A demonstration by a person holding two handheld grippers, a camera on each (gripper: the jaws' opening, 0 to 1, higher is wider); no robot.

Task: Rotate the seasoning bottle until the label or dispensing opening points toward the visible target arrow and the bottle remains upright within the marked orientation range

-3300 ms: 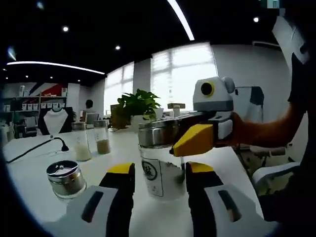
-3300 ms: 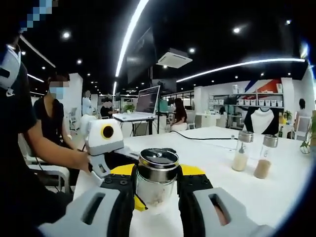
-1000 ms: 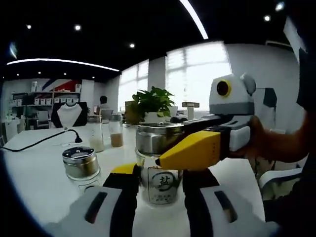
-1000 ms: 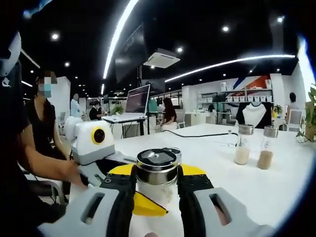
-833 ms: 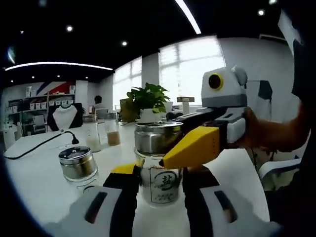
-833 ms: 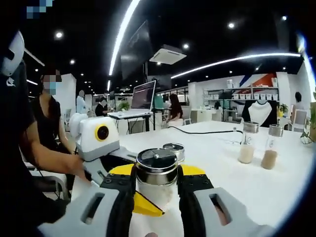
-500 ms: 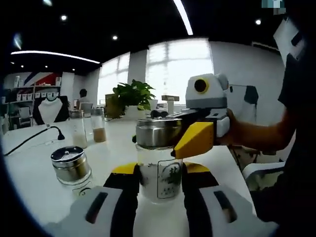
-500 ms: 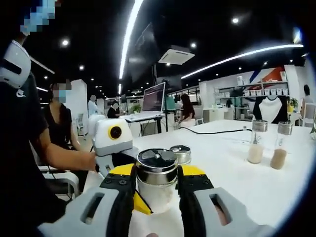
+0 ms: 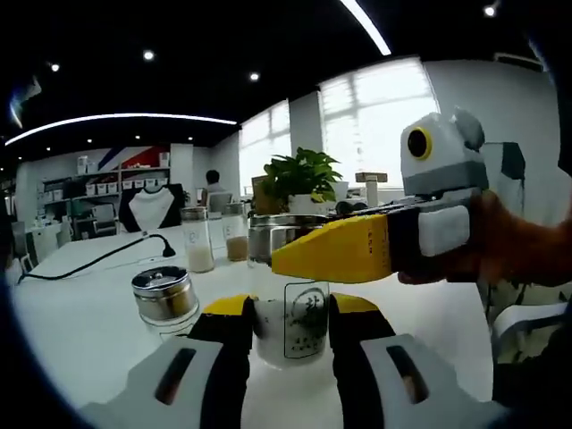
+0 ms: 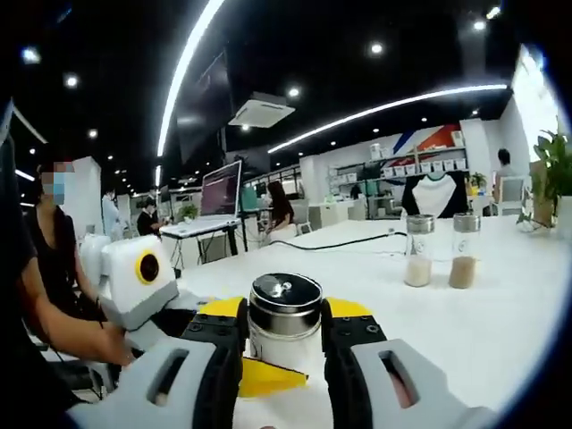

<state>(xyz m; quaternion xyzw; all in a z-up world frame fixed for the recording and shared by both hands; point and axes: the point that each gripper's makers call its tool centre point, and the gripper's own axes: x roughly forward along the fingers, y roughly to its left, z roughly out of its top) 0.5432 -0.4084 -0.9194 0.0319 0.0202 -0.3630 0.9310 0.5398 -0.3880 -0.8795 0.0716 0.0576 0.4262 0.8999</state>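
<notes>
The seasoning bottle [image 9: 298, 323] is a clear glass jar with a black-printed label and a metal cap [image 10: 285, 302]. It stands upright on the white table [image 9: 80, 322]. In the left gripper view my left gripper [image 9: 290, 315] is shut on the glass body, with the label facing the camera. My right gripper [image 9: 299, 248] reaches in from the right, its yellow jaw across the cap. In the right gripper view my right gripper [image 10: 286, 323] is shut on the cap from both sides. The left gripper [image 10: 261, 375] shows below and to the left of it.
A short jar with a metal lid [image 9: 166, 298] stands just left of the bottle. Two tall shakers [image 9: 198, 239] [image 9: 235, 237] stand further back, near a potted plant [image 9: 305, 175] and a black cable [image 9: 107, 259]. A person's hand [image 9: 523, 246] holds the right gripper. People and a laptop [image 10: 220, 201] are beyond the table.
Both grippers keep their hold on the bottle. The label, turned to the left 3.3 s ago, now faces the left camera. Both views have swung, so the background has shifted.
</notes>
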